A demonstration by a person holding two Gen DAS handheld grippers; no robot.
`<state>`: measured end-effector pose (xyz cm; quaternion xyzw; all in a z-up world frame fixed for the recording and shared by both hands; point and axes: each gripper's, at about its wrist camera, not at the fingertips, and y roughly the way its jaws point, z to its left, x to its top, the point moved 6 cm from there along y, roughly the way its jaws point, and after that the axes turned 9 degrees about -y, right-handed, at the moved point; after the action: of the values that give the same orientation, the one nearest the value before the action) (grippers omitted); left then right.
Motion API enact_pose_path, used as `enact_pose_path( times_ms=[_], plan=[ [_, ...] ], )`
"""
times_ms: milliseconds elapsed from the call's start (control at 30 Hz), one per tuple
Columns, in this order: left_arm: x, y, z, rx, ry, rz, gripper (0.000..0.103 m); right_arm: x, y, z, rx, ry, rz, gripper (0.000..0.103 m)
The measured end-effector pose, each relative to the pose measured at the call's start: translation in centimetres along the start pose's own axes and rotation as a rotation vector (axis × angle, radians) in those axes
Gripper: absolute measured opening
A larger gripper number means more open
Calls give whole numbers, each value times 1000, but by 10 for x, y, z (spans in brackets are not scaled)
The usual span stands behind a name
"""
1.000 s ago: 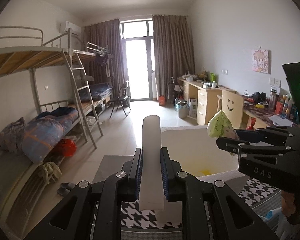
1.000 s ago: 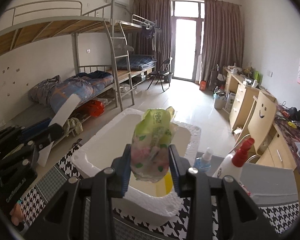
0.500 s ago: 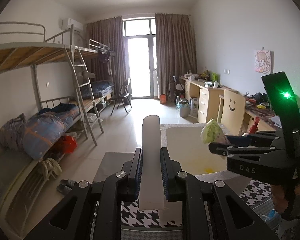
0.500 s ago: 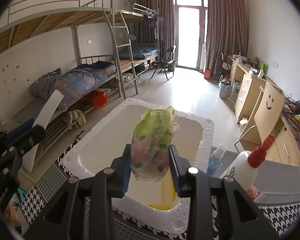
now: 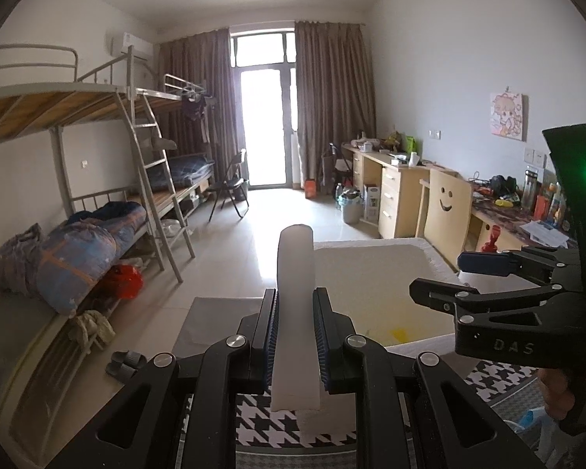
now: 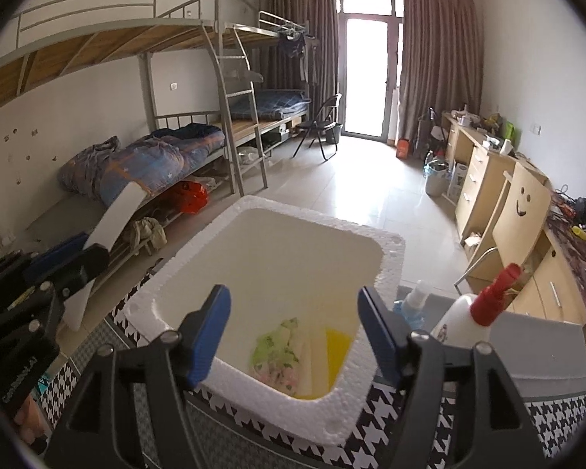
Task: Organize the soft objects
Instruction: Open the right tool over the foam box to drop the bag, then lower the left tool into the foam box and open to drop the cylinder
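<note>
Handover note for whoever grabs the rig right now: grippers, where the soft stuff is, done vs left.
Left gripper: shut on the white foam strip, which stands up between the pads, held short of the foam box.
Right gripper: jaws opening over the box, nothing between them.
Green floral packet: lying in the near corner of the box, beside a white strip and a yellow piece.
Done: packet is in the box.
Left: probably bring the left gripper's foam strip over the box and drop it in. Whether other soft items remain, these views do not show.

Both wrist views face window, close above shared foam box (image 6: 388, 269).
</note>
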<state>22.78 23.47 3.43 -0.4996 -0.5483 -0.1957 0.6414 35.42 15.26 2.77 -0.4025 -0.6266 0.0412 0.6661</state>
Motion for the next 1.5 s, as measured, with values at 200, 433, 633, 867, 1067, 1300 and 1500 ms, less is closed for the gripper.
enact_pose_path(
  times_ms=[200,433,633,867,1067,1300,1500],
  plan=[
    [2,2,-10,-31,10,12,19,-2,-15,-5,1,33,-6,80],
    [3,7,-21,-46,19,16,19,-3,-33,-11,-52,2,-47,89],
    [2,11,-34,-63,35,24,19,-6,-44,-19,-72,21,-67,89],
    [0,21,-40,-85,32,57,19,-13,-54,-24,-92,24,-76,89],
    [-1,34,-47,-93,33,89,19,-19,-61,-30,-109,24,-82,89],
    [-2,44,-52,-110,28,112,19,-26,-64,-37,-127,36,-78,89],
    [-2,59,-52,-106,2,135,27,-35,-71,-40,-136,48,-79,89]
  ],
)
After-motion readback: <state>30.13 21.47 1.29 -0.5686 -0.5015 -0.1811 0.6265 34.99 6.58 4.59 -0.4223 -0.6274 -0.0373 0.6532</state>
